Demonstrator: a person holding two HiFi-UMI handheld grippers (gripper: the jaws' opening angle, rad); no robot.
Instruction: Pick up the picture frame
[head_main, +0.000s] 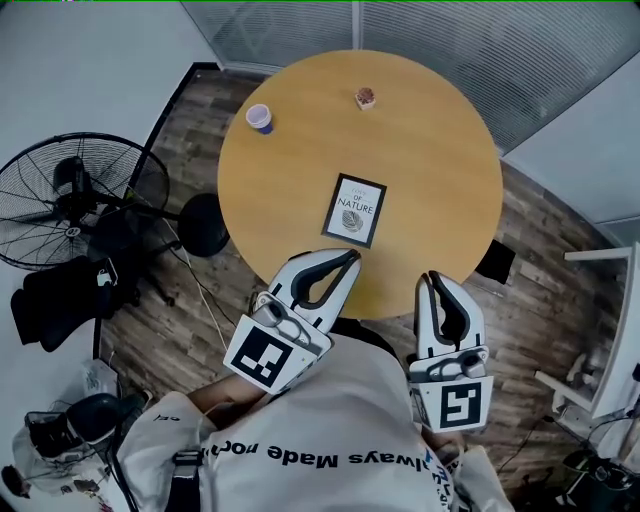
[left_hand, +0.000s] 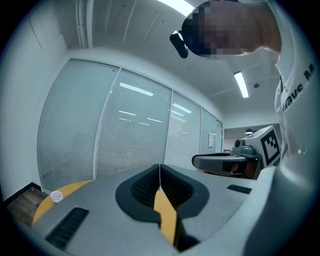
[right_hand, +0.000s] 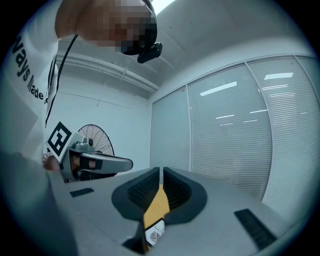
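A black picture frame with a white print reading "NATURE" lies flat near the middle of the round wooden table. A corner of this picture frame shows through the slit between the right jaws. My left gripper hovers over the table's near edge, just below the frame, its jaws shut with nothing between them. My right gripper is held near the same edge, farther right, jaws also shut and empty. In the left gripper view the left gripper points level across the table.
A small paper cup stands at the table's far left, and a small brown object sits at the far side. A floor fan and a black chair stand left of the table. Glass partitions lie behind.
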